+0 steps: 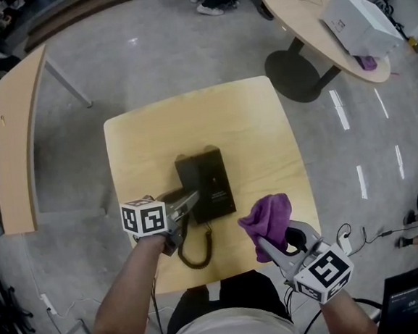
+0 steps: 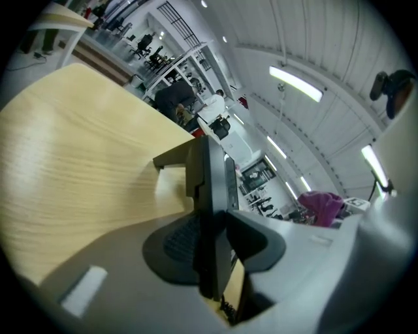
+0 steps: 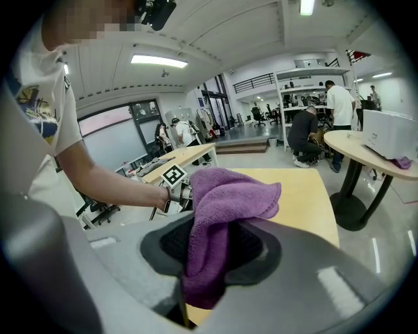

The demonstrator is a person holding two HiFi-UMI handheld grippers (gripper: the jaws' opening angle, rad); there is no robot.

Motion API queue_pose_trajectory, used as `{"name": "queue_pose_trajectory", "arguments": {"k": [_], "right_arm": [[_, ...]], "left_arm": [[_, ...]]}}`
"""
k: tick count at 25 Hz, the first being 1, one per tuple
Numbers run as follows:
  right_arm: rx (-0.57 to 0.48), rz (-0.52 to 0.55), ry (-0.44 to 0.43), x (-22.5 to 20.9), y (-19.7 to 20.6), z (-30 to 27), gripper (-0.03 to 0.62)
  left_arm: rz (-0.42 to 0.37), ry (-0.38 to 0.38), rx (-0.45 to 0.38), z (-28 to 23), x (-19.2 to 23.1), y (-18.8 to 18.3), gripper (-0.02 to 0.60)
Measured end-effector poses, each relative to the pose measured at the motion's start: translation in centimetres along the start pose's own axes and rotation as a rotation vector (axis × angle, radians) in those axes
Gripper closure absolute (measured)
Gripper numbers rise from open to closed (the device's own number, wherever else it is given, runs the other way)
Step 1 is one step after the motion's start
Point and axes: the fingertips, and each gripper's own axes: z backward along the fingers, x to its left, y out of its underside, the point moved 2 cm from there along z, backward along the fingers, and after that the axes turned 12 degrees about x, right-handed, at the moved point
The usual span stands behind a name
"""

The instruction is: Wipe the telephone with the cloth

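A black telephone (image 1: 206,182) lies flat in the middle of a square light-wood table (image 1: 148,135), its coiled cord (image 1: 195,252) trailing toward the near edge. My left gripper (image 1: 186,207) reaches in at the phone's near-left edge. In the left gripper view, the left gripper (image 2: 212,244) has a thin black part of the telephone (image 2: 208,196) between its pads, which press on it from both sides. My right gripper (image 1: 268,247) hovers just right of the phone, shut on a purple cloth (image 1: 267,218). The cloth (image 3: 222,209) bunches up out of the right gripper (image 3: 219,251).
A round table (image 1: 304,1) with a white box (image 1: 360,18) stands at the far right on a dark base. A long desk (image 1: 13,129) runs along the left. Grey floor surrounds the table. Several people stand in the background of the right gripper view.
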Motion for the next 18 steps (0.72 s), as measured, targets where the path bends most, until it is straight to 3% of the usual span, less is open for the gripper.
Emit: {"name": "queue_pose_trajectory", "arguments": {"k": [7, 18], "right_arm": [[-0.010, -0.005, 0.006, 0.4, -0.4, 0.0, 0.480], [-0.033, -0.011, 0.018, 1.4, -0.6, 0.1, 0.480]], "left_arm": [[0.004, -0.019, -0.009, 0.7, -0.5, 0.3, 0.466], [-0.028, 0.031, -0.035, 2.2, -2.3, 0.4, 0.495]]}}
